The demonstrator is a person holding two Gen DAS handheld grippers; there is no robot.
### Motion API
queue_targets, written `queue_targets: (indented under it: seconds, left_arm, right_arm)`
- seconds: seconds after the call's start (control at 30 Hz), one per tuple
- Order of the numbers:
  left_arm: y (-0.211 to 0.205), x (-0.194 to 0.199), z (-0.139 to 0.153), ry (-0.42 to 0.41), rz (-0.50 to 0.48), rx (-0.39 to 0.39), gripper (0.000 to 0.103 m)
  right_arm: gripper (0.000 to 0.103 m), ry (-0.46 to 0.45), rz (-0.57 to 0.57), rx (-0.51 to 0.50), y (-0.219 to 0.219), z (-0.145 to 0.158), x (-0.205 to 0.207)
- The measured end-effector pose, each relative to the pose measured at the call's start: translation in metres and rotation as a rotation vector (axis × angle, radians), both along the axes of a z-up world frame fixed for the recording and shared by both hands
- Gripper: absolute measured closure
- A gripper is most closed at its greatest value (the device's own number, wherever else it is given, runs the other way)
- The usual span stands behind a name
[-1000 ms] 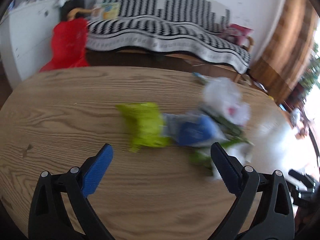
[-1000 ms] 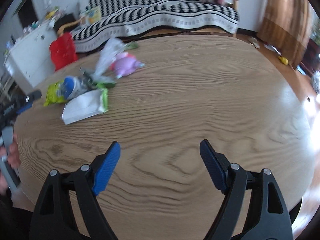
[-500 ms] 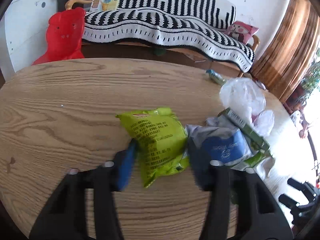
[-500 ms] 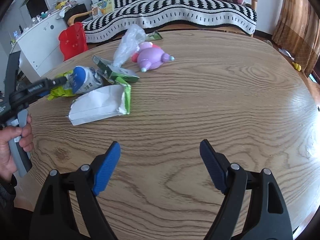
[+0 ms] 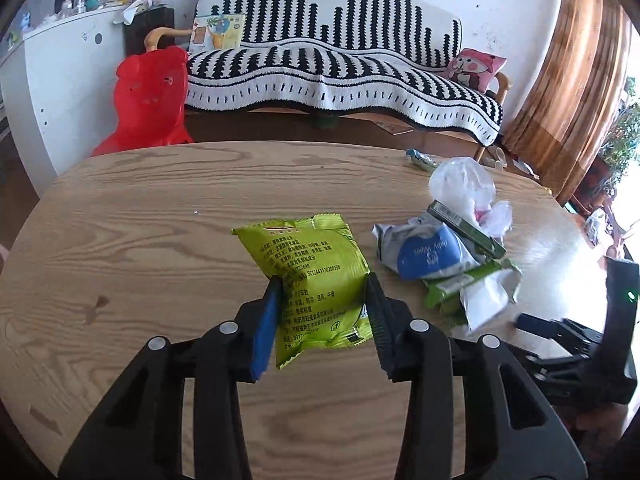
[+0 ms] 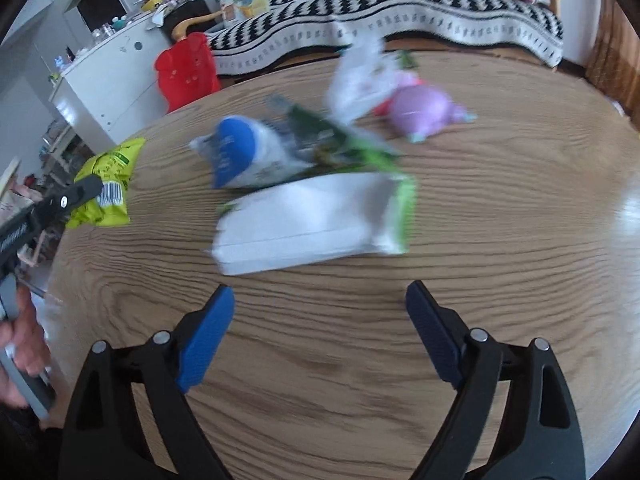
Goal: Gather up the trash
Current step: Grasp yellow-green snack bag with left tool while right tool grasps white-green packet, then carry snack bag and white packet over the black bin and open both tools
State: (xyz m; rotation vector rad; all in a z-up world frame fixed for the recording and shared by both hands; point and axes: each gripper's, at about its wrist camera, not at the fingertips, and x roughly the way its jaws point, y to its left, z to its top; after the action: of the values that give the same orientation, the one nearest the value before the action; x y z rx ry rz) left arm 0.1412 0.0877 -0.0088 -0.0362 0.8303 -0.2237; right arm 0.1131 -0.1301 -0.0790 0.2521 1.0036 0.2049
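My left gripper is shut on a lime-green snack packet and holds it just above the round wooden table; the packet also shows at the left of the right wrist view. To its right lies a heap of trash: a blue-and-white wipes pack, a dark green box, a clear plastic bag and a white-and-green packet. My right gripper is open and empty, just short of the white-and-green packet.
A purple toy lies behind the heap. A small wrapper sits at the table's far edge. Beyond the table stand a red plastic chair, a striped sofa and a white cabinet.
My left gripper moved forward and closed on the green packet. My right gripper moved forward and left toward the trash heap, staying open.
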Motion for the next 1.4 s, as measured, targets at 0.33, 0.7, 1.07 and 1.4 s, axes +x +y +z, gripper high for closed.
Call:
queue_targets:
  seconds: [0.33, 0.7, 1.07, 1.4]
  left_arm:
    - [0.002, -0.006, -0.003, 0.008, -0.006, 0.024, 0.062]
    - [-0.023, -0.019, 0.006, -0.011, -0.066, 0.027, 0.062]
    - [-0.113, -0.06, 0.03, -0.06, -0.205, 0.006, 0.062]
    - [-0.285, -0.135, 0.032, -0.07, -0.512, -0.012, 0.062]
  right_arm:
    - [0.016, -0.007, -0.183, -0.102, 0.03, 0.0, 0.025]
    - [0.085, -0.014, -0.176, -0.12, -0.012, 0.01, -0.011]
    - [0.086, -0.097, -0.232, -0.132, -0.1, 0.057, -0.108]
    - [0.086, -0.089, -0.526, -0.144, -0.265, 0.063, -0.247]
